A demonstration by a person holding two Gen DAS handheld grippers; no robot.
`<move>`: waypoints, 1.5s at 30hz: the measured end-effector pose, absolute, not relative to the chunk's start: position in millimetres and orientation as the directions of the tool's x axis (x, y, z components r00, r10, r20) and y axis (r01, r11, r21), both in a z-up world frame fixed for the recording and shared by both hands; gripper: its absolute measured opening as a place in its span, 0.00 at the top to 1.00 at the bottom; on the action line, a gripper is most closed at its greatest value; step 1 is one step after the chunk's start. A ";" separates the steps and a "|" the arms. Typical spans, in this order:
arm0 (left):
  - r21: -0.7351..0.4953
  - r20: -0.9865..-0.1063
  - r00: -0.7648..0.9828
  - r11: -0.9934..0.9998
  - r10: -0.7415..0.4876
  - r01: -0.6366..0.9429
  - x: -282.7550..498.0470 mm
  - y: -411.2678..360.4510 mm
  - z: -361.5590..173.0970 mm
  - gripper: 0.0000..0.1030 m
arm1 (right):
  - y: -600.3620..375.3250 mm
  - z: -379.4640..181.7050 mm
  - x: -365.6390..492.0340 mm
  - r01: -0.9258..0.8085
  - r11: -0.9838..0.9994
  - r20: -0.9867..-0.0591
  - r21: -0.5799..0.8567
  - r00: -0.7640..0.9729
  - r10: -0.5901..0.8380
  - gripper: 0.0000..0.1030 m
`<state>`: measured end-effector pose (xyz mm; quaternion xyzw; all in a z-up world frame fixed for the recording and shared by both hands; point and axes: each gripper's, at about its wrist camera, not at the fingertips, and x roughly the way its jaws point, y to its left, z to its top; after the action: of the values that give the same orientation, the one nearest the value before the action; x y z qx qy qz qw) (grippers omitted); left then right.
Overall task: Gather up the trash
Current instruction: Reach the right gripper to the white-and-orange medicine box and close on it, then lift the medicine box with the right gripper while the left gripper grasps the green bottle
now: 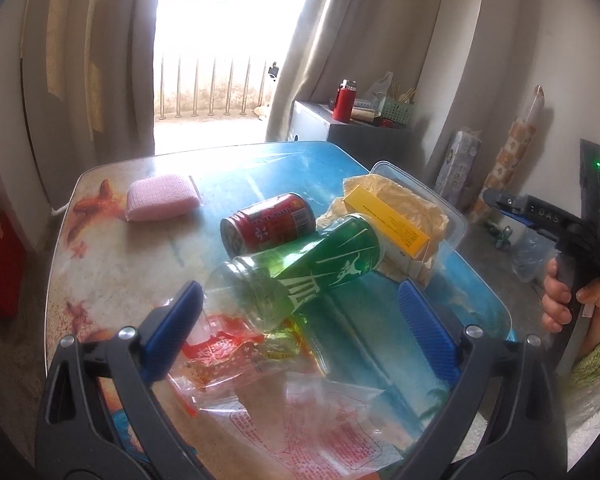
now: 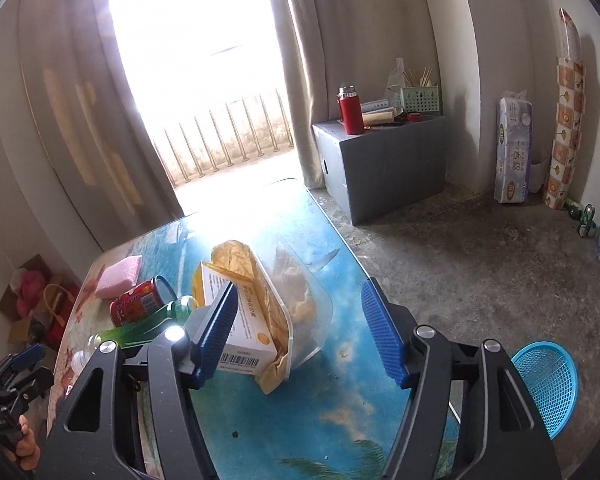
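Both grippers' jaws wide, empty. Green bottle point(image 1: 300, 268) lying on bench point(image 1: 440, 320): light, slick, rolls; grip mid-body. Wrappers point(image 1: 228, 356) flimsy.

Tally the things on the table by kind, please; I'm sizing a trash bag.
Cans: 1, red can
Bottles: 1, green bottle
Boxes: 1, yellow box
Clear tubs: 1, tub with crumpled paper
Sponges: 1, pink sponge
Plastic wrappers: at least 2, red wrapper and clear bag
Total: at least 7, paper apart
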<state>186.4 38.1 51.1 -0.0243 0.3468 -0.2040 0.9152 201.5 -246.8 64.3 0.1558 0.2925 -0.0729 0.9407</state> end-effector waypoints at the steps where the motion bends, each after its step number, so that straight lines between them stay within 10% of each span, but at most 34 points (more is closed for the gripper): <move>1: -0.183 -0.626 0.675 0.915 -0.390 0.359 187.4 34.9 50.3 0.09 | -241.7 62.8 203.5 0.193 0.942 -0.567 0.273 0.824 -0.005 0.44; 8: -0.158 -0.649 0.653 0.908 -0.391 0.387 197.4 14.5 46.7 0.26 | -188.1 42.2 227.6 -0.027 0.986 -0.600 0.162 0.791 0.120 0.46; 17: -0.108 -0.674 0.648 0.914 -0.356 0.390 196.5 3.7 40.3 0.31 | -145.1 7.1 234.6 -0.058 0.976 -0.619 -0.210 0.781 -0.086 0.46; 21: -0.110 -0.673 0.651 0.918 -0.351 0.381 194.8 4.3 41.1 0.31 | -135.1 -4.1 245.4 -0.040 0.938 -0.605 -0.343 0.774 -0.189 0.67; 28: -0.115 -0.680 0.652 0.927 -0.335 0.357 190.6 12.5 39.2 0.31 | -135.4 13.7 235.1 0.001 0.934 -0.540 -0.357 0.816 -0.207 0.71; 37: -0.128 -0.673 0.657 0.929 -0.339 0.348 181.4 18.4 41.1 0.31 | -188.0 57.2 181.0 -0.057 0.983 -0.565 0.176 0.811 0.148 0.71; 45: -0.153 -0.673 0.646 0.923 -0.359 0.354 175.6 19.6 39.5 0.31 | -248.4 -36.9 140.4 0.111 0.694 -0.586 0.711 0.639 0.498 0.70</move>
<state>175.6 19.6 39.5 -0.0036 0.3717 -0.1964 0.9073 140.4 -248.4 -36.9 0.3731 0.4082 0.1173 0.8249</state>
